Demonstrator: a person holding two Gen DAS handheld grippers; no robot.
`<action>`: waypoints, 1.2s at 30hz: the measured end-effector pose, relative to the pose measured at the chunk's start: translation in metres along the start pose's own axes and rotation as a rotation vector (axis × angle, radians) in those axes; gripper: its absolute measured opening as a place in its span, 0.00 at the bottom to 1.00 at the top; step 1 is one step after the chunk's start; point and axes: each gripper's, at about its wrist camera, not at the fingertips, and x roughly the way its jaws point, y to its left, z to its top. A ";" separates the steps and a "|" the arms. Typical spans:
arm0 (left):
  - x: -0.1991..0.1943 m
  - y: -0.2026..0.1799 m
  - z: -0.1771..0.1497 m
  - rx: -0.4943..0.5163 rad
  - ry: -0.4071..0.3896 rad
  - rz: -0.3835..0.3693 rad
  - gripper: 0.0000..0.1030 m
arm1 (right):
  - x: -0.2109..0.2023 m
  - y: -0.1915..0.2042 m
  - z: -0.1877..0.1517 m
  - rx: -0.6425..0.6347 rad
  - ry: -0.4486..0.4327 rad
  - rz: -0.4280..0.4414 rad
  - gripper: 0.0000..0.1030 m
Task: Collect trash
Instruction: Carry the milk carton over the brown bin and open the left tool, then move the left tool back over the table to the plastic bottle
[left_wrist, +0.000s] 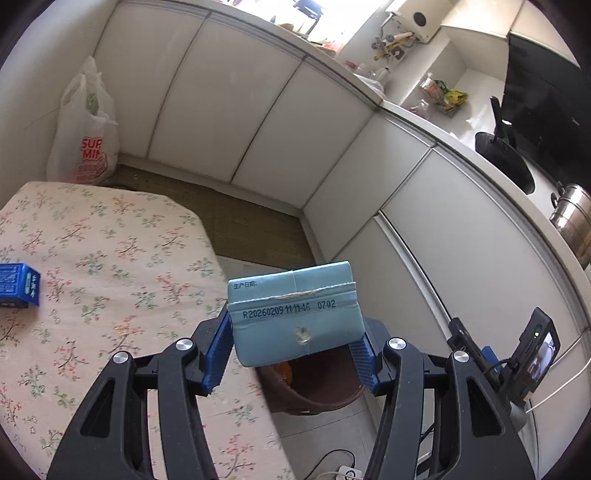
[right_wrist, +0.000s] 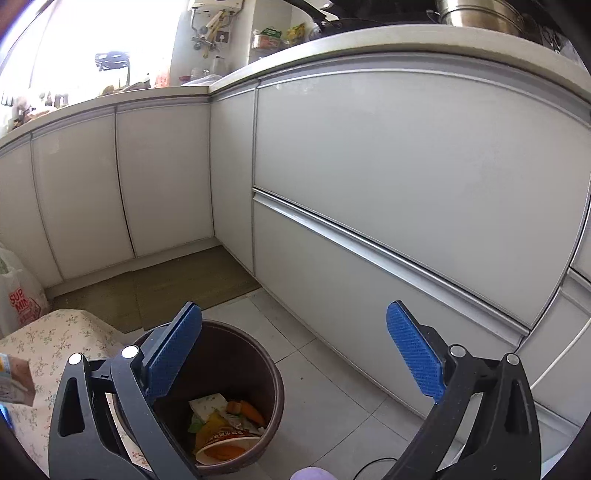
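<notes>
The left gripper (left_wrist: 295, 354) grips a light blue drink carton (left_wrist: 293, 314) between its blue pads, above the round brown trash bin (left_wrist: 314, 391) beside the table with the floral cloth (left_wrist: 110, 258). The right gripper (right_wrist: 295, 354) is wide apart and holds nothing, over the same bin (right_wrist: 273, 373), where paper scraps and an orange paper cup (right_wrist: 225, 443) lie.

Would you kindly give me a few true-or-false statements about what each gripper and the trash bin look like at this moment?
1. The left gripper holds a light blue carton. True.
2. The right gripper is closed on a cup. False: it is open and holds nothing.
3. The brown bin already has trash inside. True.
4. The dark blue box lies in the bin. False: it lies on the flowered cloth.
5. The white plastic bag hangs from the counter. False: it sits on the floor by the cabinets.
</notes>
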 end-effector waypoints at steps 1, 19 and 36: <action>0.007 -0.012 0.002 0.013 0.005 -0.008 0.54 | 0.003 -0.009 0.002 0.022 0.016 0.000 0.93; 0.129 -0.121 -0.011 0.154 0.192 -0.018 0.70 | 0.036 -0.072 -0.001 0.168 0.149 -0.058 0.93; 0.095 -0.049 -0.026 0.140 0.199 0.167 0.80 | 0.019 -0.025 -0.004 0.072 0.160 0.053 0.93</action>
